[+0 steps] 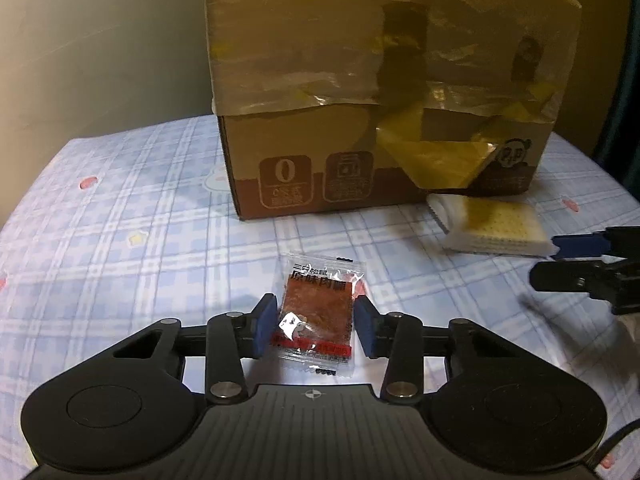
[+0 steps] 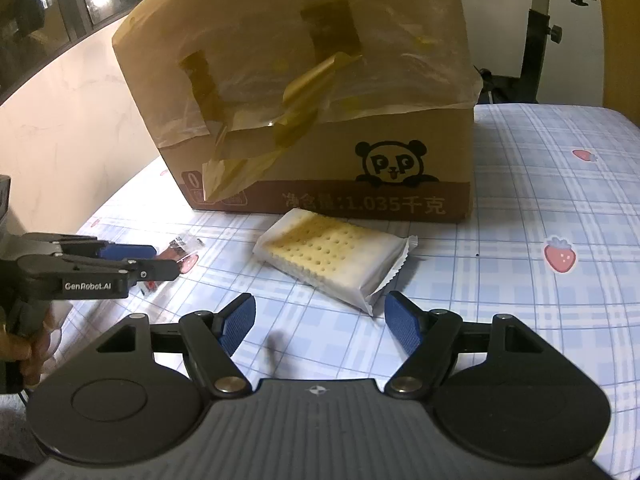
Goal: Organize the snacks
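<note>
A clear packet of red dried meat (image 1: 318, 312) lies flat on the checked cloth. My left gripper (image 1: 316, 324) straddles it, one blue pad on each side, pads close to its edges but still open. A white packet of crackers (image 2: 332, 260) lies in front of the cardboard box (image 2: 304, 92). My right gripper (image 2: 320, 324) is open just short of the packet's near corner, touching nothing. The cracker packet also shows in the left wrist view (image 1: 484, 220), with the right gripper's fingers (image 1: 576, 244) beside it. The left gripper shows in the right wrist view (image 2: 132, 260).
The tall box (image 1: 380, 92), with torn plastic and yellow tape, stands at the back on the blue checked cloth (image 2: 560, 208). A beige wall (image 1: 100, 60) lies behind on the left. A black stand (image 2: 540, 40) rises behind the table on the right.
</note>
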`<state>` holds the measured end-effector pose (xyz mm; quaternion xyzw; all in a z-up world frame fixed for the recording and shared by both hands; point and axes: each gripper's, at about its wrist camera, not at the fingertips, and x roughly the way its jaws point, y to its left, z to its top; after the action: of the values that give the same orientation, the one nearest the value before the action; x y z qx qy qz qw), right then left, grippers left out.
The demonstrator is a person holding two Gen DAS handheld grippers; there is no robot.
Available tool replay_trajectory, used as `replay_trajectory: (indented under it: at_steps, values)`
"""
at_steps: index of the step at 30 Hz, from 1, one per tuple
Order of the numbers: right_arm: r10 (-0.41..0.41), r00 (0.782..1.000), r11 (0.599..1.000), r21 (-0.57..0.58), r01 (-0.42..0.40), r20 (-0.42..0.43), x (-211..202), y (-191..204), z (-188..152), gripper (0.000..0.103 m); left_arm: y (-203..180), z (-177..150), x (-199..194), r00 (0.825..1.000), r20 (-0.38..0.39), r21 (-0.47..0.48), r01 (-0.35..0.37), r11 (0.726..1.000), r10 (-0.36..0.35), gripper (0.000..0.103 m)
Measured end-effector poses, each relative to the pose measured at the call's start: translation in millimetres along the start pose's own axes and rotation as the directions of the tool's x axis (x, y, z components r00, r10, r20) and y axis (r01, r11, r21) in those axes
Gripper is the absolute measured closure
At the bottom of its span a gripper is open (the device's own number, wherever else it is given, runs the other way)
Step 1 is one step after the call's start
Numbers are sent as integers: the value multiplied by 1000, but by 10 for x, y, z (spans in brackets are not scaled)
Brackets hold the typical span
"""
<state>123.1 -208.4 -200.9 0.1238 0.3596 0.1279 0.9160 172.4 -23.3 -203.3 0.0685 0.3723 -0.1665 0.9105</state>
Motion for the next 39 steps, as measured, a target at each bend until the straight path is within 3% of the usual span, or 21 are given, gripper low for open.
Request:
replay_trajectory:
  at_steps: [6,15,19,25,30,39]
  values:
    - [-5,1000,1000,-20,5,-15,8,-3,37,30,-14,-141,-152,999,11,-65,42,997,-42,60]
    - [-93,996,966,-244,86,-15,51,51,223,29,11,-235,-202,998,44,-129,55,990,-50,60]
    - [-89,996,926,-370,76,-19,142,139,352,29,27,-250,-212,997,56,-152,64,986,-56,59]
    - [-49,995,886,-463,1,-92,470,249,488,29,-4,-252,-210,997,60,-133,53,990,-45,59]
    - [-34,989,890,-454,-34,-142,673,273,482,31,11,-264,-214,997,67,-140,59,988,-50,59]
    - [-30,996,961,-277,4,-89,423,150,253,43,-29,-277,-223,997,72,-117,38,992,-30,59]
